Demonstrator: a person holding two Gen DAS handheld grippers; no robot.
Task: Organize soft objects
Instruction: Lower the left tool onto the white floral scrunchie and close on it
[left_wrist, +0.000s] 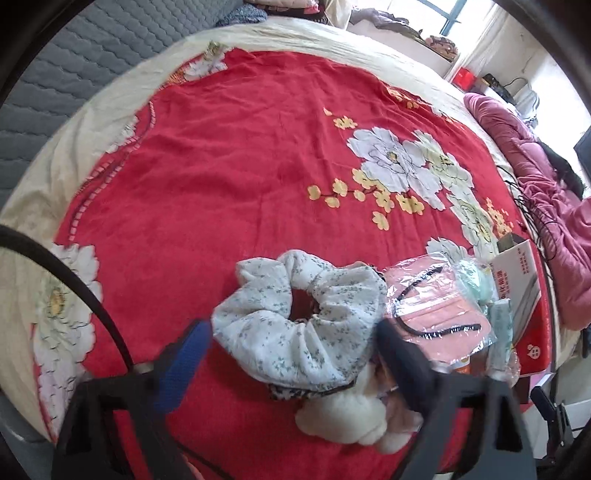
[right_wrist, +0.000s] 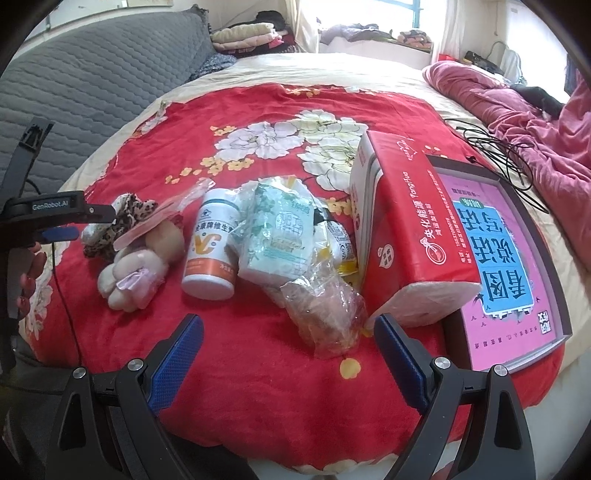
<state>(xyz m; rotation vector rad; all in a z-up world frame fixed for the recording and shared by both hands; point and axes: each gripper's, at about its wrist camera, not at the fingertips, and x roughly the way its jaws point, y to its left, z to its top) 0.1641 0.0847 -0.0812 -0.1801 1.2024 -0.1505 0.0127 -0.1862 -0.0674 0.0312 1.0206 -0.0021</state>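
Observation:
A white floral scrunchie lies on the red flowered blanket, on top of a leopard-print scrunchie and beside a cream plush toy. My left gripper points down over it. Its fingers straddle the floral scrunchie, tips at its two edges, with no clear squeeze. In the right wrist view that gripper reaches in from the left. My right gripper hangs open over the blanket, just short of a crumpled clear plastic bag, holding nothing.
A white vitamin bottle, a tissue pack, a red carton and a pink book lie to the right. A pink packet with black hairbands is next to the scrunchie. Black cables and a pink quilt lie beyond.

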